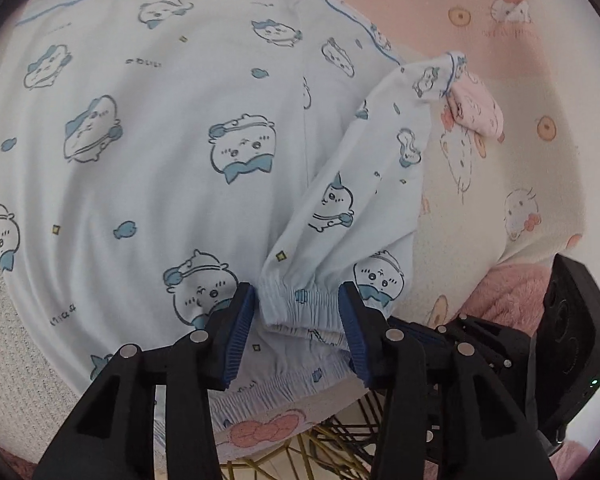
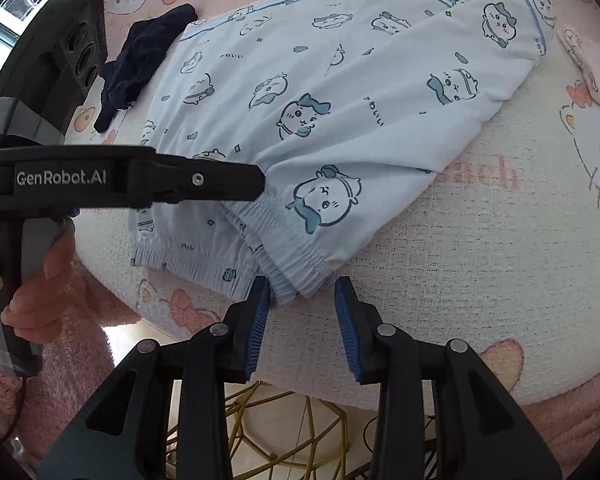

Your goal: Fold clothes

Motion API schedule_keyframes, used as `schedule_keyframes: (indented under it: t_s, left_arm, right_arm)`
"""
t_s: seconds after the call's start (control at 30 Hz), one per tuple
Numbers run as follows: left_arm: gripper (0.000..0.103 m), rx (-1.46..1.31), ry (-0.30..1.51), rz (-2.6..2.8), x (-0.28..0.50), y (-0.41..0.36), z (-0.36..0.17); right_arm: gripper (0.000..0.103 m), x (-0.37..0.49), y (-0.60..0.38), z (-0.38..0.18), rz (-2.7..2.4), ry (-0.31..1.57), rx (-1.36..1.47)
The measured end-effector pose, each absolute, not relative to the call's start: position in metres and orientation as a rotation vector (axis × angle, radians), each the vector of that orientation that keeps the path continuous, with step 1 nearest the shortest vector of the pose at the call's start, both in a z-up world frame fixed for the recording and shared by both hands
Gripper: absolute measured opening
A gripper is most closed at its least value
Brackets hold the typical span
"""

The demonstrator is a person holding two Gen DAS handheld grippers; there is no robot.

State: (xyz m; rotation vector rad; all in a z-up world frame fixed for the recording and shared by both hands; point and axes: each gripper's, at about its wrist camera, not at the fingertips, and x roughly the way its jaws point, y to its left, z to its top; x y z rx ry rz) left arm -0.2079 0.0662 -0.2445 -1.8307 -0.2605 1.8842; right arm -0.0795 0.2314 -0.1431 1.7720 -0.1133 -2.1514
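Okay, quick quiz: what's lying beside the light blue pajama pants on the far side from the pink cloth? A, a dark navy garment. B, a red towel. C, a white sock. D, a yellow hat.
A: in the right wrist view a dark navy garment lies crumpled beside the pajama pants.

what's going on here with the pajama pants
A person holds a gripper in each hand over light blue cartoon-print pajama pants spread on a pink patterned cover. The left gripper straddles the elastic cuff of the leg that is folded over, its jaws apart. The right gripper sits at that cuff's corner, jaws also apart. A dark garment lies beside the pants.
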Motion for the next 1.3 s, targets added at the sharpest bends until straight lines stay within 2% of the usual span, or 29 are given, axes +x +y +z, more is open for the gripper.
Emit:
schedule_keyframes:
  t_s: [0.03,0.1,0.2,0.37,0.5,0.57,0.63,0.77,0.83,0.93,1.03,1.13,1.23,1.3]
  left_arm:
    - [0.034,-1.831,-0.231,1.893,-0.207,0.069,-0.245]
    - [0.013,-1.825,-0.218,1.924,-0.206,0.067,-0.241]
    - [0.011,-1.783,-0.275,1.953,-0.206,0.058,-0.228]
    - [0.010,-1.667,-0.282,2.024,-0.196,0.042,-0.190]
    - [0.010,-1.606,-0.392,2.037,-0.185,0.021,-0.174]
    - [0.010,-1.636,-0.389,2.014,-0.188,0.023,-0.180]
    - [0.010,-1.680,-0.349,2.008,-0.193,0.029,-0.189]
    - [0.010,-1.739,-0.318,1.971,-0.203,0.043,-0.207]
    - [0.012,-1.759,-0.308,1.949,-0.204,0.047,-0.213]
    - [0.015,-1.803,-0.296,1.912,-0.203,0.054,-0.222]
    - [0.015,-1.844,-0.227,1.919,-0.204,0.061,-0.230]
    - [0.015,-1.840,-0.256,1.892,-0.205,0.062,-0.230]
    - [0.024,-1.831,-0.222,1.889,-0.202,0.063,-0.225]
    - [0.026,-1.846,-0.218,1.914,-0.198,0.053,-0.224]
  right_arm:
    - [0.035,-0.080,0.233,-0.142,-2.163,-0.122,1.765]
    - [0.034,-0.082,0.236,-0.141,-2.190,-0.131,1.751]
    - [0.034,-0.084,0.241,-0.138,-2.237,-0.136,1.728]
    - [0.035,-0.082,0.239,-0.133,-2.218,-0.128,1.719]
    - [0.035,-0.081,0.234,-0.115,-2.160,-0.220,1.633]
    - [0.035,-0.080,0.229,-0.107,-2.142,-0.227,1.588]
    - [0.037,-0.080,0.215,-0.110,-2.140,-0.145,1.585]
    - [0.035,-0.085,0.212,-0.144,-2.228,-0.014,1.773]
    - [0.033,-0.086,0.227,-0.143,-2.262,-0.106,1.785]
    - [0.035,-0.078,0.238,-0.136,-2.376,-0.016,1.824]
    - [0.035,-0.073,0.247,-0.136,-2.392,-0.065,1.880]
    - [0.035,-0.071,0.244,-0.131,-2.365,-0.098,1.860]
    - [0.035,-0.072,0.239,-0.127,-2.333,-0.152,1.809]
    - [0.036,-0.072,0.238,-0.127,-2.346,-0.150,1.802]
